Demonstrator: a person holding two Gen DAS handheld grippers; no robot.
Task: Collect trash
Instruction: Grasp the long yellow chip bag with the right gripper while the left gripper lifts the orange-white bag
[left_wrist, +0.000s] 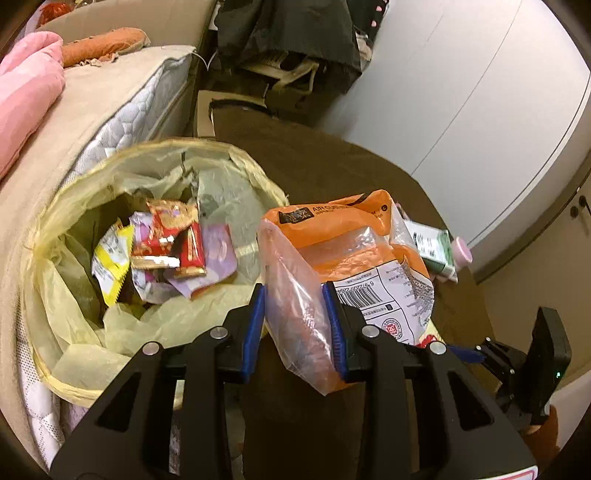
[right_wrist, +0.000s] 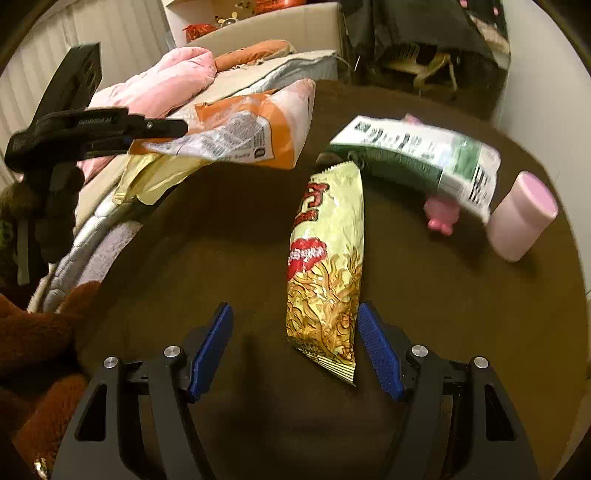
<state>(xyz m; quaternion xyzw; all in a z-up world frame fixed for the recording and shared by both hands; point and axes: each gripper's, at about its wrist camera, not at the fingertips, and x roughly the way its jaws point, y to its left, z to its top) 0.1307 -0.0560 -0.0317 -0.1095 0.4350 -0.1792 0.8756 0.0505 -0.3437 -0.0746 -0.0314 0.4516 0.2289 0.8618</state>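
My left gripper (left_wrist: 293, 291) is shut on an orange and clear plastic bag (left_wrist: 332, 236), held up beside a bin (left_wrist: 40, 236) lined with a yellow bag. Several wrappers (left_wrist: 166, 247) lie inside the bin. In the right wrist view the same bag (right_wrist: 240, 129) hangs from the left gripper (right_wrist: 173, 129) at the upper left. My right gripper (right_wrist: 294, 308) is open above a brown table (right_wrist: 184, 240). A yellow-green noodle snack packet (right_wrist: 325, 266) lies flat there, its near end between the fingers, close to the right pad (right_wrist: 376, 347) and not touching it.
A green and white packet (right_wrist: 417, 158), a pink pig toy (right_wrist: 441, 214) and a pink cup (right_wrist: 521, 218) on its side lie at the table's far right. A bed with a pink blanket (right_wrist: 162, 81) runs along the left. A brown fuzzy sleeve (right_wrist: 33, 332) shows at lower left.
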